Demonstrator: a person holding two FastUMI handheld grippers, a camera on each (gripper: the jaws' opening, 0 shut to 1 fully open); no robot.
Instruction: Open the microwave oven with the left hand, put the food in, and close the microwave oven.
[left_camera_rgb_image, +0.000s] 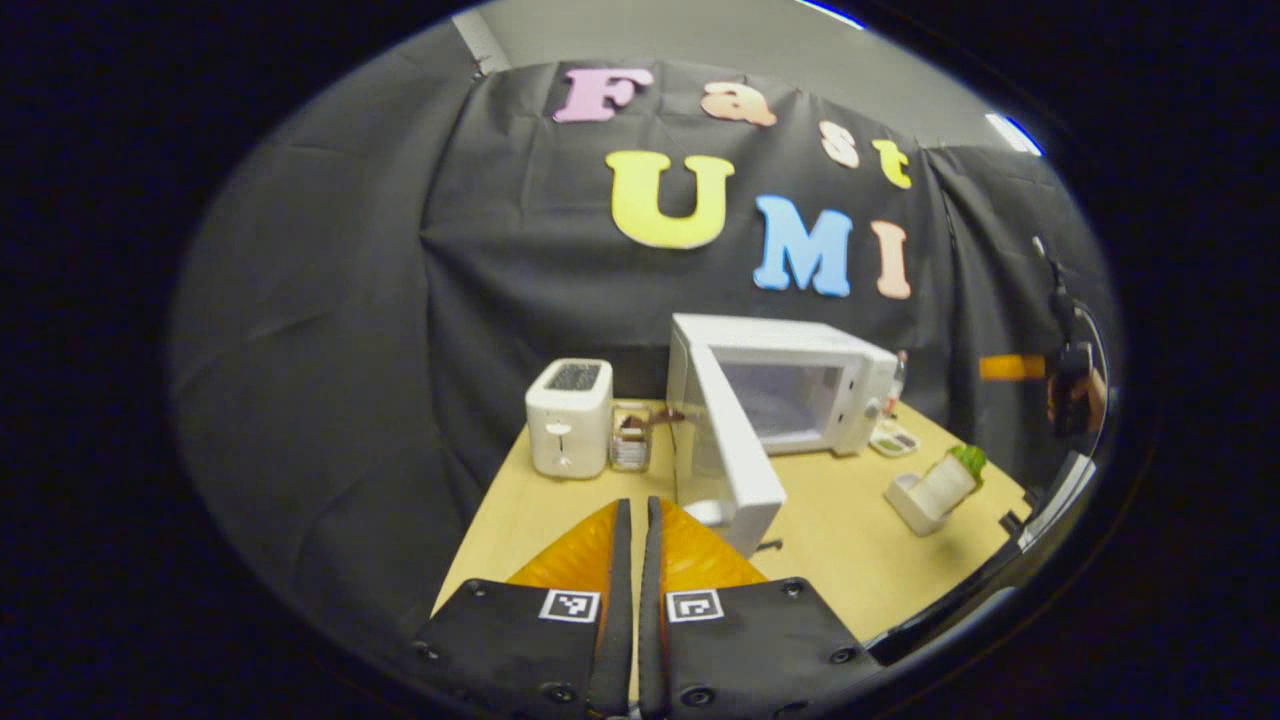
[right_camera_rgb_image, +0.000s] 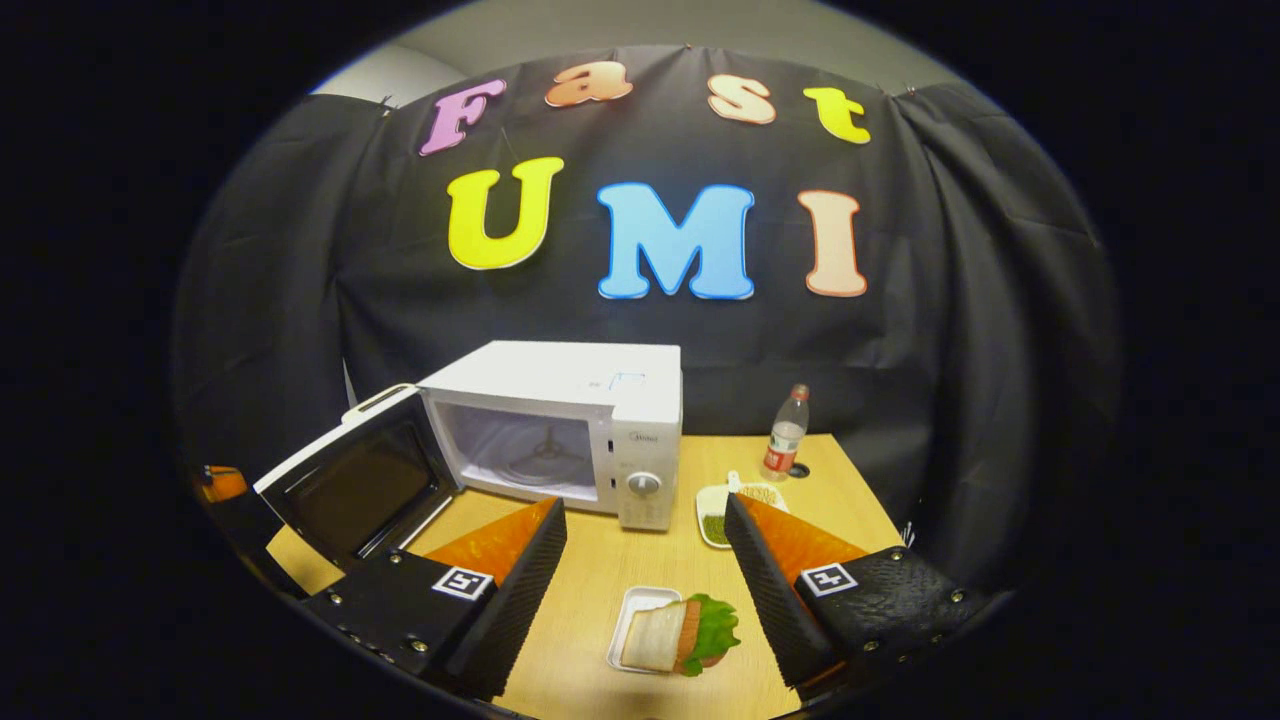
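The white microwave (right_camera_rgb_image: 600, 385) stands at the back of the wooden table with its door (right_camera_rgb_image: 360, 485) swung wide open to the left and its cavity bare. The food, a sandwich with lettuce on a small white tray (right_camera_rgb_image: 675, 635), lies near the front edge. My right gripper (right_camera_rgb_image: 645, 512) hovers open above it, one finger on each side and well apart. In the left gripper view the microwave (left_camera_rgb_image: 790, 385) and its open door (left_camera_rgb_image: 740, 460) are just ahead and to the right. My left gripper (left_camera_rgb_image: 637, 512) is shut on nothing, back from the door's edge.
A white toaster (left_camera_rgb_image: 570, 415) and a small jar (left_camera_rgb_image: 630, 440) stand left of the microwave. A water bottle (right_camera_rgb_image: 787, 432) and a small dish (right_camera_rgb_image: 730, 505) with green bits sit to its right. The table (right_camera_rgb_image: 600, 570) ends close behind the sandwich.
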